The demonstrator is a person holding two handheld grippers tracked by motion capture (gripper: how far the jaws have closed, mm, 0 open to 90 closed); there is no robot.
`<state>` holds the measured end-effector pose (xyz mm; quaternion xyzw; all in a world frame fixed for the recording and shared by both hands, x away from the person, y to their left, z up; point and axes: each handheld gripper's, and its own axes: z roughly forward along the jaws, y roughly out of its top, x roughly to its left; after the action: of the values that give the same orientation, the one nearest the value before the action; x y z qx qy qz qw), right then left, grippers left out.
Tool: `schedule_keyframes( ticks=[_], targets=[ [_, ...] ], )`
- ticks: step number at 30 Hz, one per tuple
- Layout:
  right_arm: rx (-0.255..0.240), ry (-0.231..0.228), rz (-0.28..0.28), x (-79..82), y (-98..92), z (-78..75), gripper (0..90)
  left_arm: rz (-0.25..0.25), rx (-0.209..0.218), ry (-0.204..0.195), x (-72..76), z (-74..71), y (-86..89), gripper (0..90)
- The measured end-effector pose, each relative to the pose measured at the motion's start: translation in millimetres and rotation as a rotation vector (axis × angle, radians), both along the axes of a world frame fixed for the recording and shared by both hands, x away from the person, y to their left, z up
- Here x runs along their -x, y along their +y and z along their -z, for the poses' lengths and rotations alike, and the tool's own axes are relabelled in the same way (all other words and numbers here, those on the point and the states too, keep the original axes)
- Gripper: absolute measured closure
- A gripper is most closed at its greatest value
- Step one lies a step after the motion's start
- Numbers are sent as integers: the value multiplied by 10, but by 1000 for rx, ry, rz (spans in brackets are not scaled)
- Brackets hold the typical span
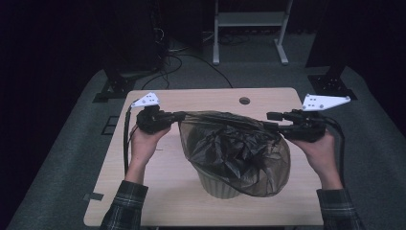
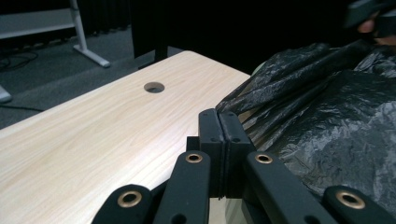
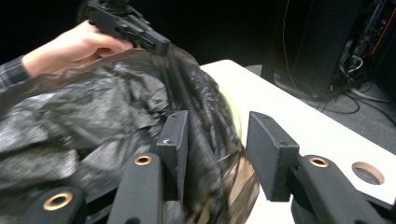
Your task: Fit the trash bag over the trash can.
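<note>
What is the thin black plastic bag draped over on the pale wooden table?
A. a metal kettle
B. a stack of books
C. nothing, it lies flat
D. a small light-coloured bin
D: in the high view the thin black plastic bag is spread open over the mouth of a small light-coloured bin, whose ribbed wall shows below the bag on the pale wooden table.

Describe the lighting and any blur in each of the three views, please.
High view: the table is lit, the room behind nearly black, the picture soft. Left gripper view: sharp wood grain and glare on the wrinkled bag; the shut left claw is crisp. Right gripper view: the bin's pale rim and the bag near the open right claw look smeared.
</note>
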<state>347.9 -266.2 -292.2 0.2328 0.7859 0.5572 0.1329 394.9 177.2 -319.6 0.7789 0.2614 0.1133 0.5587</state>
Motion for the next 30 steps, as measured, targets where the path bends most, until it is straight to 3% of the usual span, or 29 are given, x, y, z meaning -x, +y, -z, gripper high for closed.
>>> schedule_keyframes(
  ticks=[3, 9, 12, 15, 19, 21, 23, 30],
  targets=[
    [-33, 22, 14, -164, 35, 7, 582, 5, 3, -6, 15, -16, 3, 888],
    [7, 80, -54, -369, 221, 91, 631, 10, 5, -16, 23, -43, 5, 888],
    [29, 105, -87, -400, 292, 154, 808, 13, 4, -20, 22, -44, 9, 888],
    [18, 82, -70, -398, 301, 155, 900, 15, 3, -26, 24, -37, 24, 888],
    [4, 69, -1, -466, 272, 159, 900, 17, 7, -19, -8, 16, 14, 888],
    [11, 63, 32, -514, 272, 181, 900, 18, -3, -8, -33, 58, -18, 888],
    [29, 58, 76, -570, 292, 224, 900, 5, -43, 3, -59, 111, -49, 889],
    [65, 135, 97, -762, 397, 515, 900, -16, -106, 84, -106, 331, -14, 889]
  ],
)
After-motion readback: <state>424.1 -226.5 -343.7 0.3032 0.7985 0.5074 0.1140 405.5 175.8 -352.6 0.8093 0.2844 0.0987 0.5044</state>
